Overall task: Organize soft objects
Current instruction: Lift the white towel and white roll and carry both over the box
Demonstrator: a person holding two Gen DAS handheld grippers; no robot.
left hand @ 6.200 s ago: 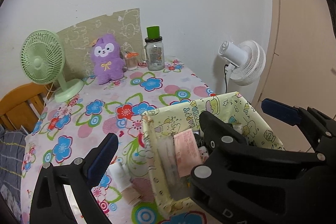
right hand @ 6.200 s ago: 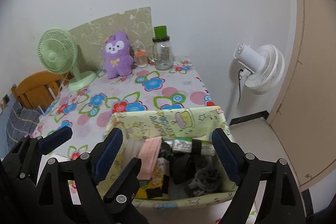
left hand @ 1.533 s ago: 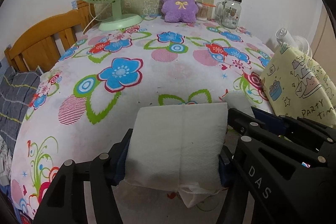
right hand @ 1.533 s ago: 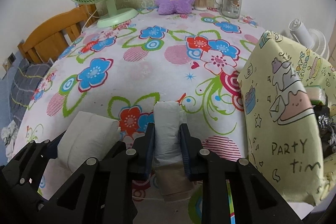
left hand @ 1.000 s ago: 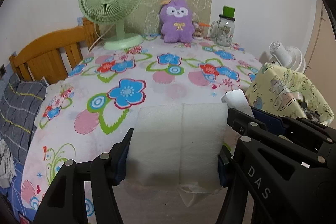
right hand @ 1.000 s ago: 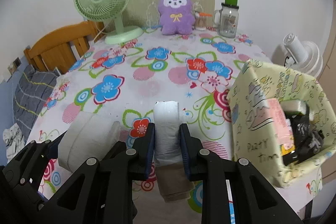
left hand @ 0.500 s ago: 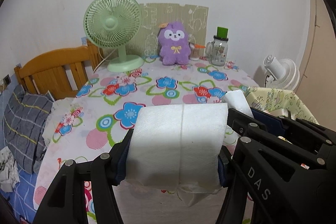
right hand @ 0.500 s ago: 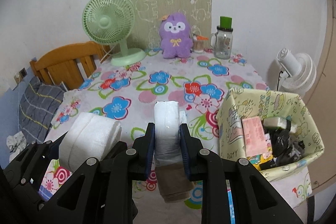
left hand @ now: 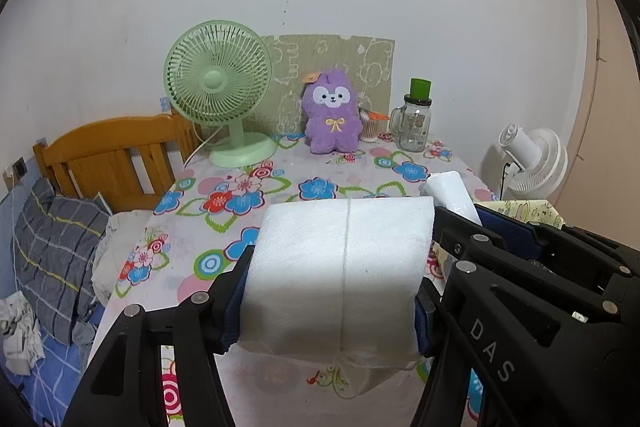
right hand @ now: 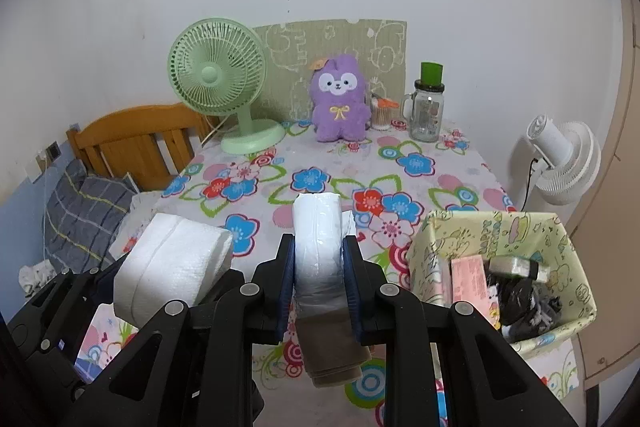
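Observation:
My left gripper [left hand: 332,307] is shut on a fat white tissue pack [left hand: 340,267] and holds it high above the flowered table [left hand: 280,187]. The pack also shows in the right wrist view [right hand: 172,263]. My right gripper [right hand: 318,267] is shut on a slim white wrapped tissue pack [right hand: 318,239], also lifted. A folded brown cloth [right hand: 332,351] lies on the table below it. A purple plush toy [right hand: 340,99] sits at the table's back.
A yellow fabric bin [right hand: 496,227] with several items stands at the table's front right. A green desk fan [right hand: 218,79] and a glass jar with green lid [right hand: 428,107] stand at the back. A wooden chair [right hand: 132,139] is left, a white floor fan [right hand: 564,163] right.
Both grippers have risen and pulled back from the table with their tissue packs. The table and bin now look smaller and lower in both views.

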